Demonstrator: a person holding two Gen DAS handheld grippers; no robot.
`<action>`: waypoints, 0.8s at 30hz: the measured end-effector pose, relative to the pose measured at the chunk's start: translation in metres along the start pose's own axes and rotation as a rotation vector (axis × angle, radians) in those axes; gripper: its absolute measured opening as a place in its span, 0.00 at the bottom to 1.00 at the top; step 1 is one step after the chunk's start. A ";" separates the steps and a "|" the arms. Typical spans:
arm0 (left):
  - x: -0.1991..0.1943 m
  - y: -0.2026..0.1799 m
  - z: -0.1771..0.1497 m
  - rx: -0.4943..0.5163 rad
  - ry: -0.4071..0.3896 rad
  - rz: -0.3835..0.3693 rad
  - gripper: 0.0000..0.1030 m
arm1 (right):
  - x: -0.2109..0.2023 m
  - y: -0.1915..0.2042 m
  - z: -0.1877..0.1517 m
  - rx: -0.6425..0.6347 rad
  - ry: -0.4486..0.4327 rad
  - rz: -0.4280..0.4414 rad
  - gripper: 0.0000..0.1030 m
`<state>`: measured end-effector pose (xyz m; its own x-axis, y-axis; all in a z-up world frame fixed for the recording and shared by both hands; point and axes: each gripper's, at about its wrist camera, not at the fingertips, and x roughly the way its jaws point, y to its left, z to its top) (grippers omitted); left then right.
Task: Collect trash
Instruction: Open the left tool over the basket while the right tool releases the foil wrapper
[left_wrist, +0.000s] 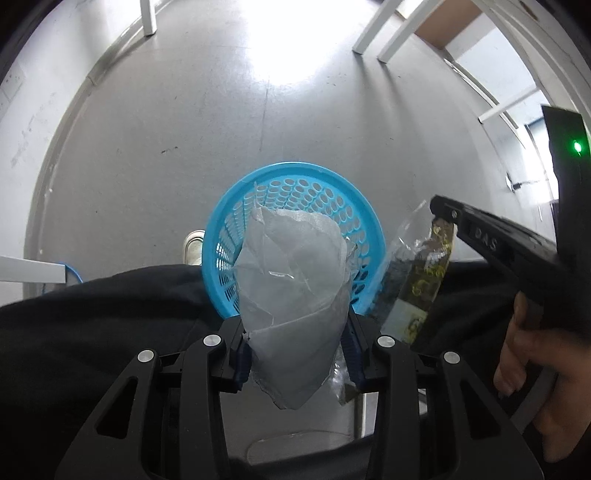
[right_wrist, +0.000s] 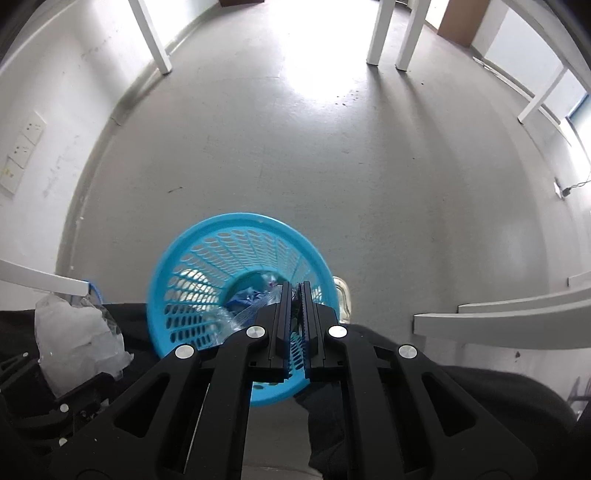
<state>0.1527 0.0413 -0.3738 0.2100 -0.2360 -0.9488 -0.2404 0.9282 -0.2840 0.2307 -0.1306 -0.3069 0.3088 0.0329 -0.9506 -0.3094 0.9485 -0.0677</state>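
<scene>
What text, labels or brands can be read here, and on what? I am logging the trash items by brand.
"DAS": embossed on a finger of the right gripper.
Gold print on the dark wrapper it holds: too crumpled to read.
Crumpled grey bag in the left gripper: no text visible.
Blue basket: none.

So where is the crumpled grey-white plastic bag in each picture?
Left wrist view: the crumpled grey-white plastic bag is in the centre, clamped in the left gripper.
Right wrist view: the bag is at the far left edge, low down.
Shared landmark: the round blue perforated plastic basket beside it.
</scene>
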 end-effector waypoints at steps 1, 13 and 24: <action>0.002 0.004 -0.001 -0.006 0.004 -0.001 0.38 | 0.005 0.000 0.002 0.003 0.011 -0.002 0.04; 0.049 0.021 0.029 -0.077 0.097 0.012 0.38 | 0.081 -0.007 0.029 0.089 0.130 -0.042 0.04; 0.081 0.027 0.046 -0.118 0.159 0.004 0.39 | 0.138 0.002 0.039 0.083 0.186 -0.103 0.04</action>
<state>0.2066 0.0602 -0.4523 0.0581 -0.2833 -0.9573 -0.3523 0.8914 -0.2851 0.3074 -0.1119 -0.4265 0.1615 -0.1166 -0.9800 -0.2071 0.9669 -0.1491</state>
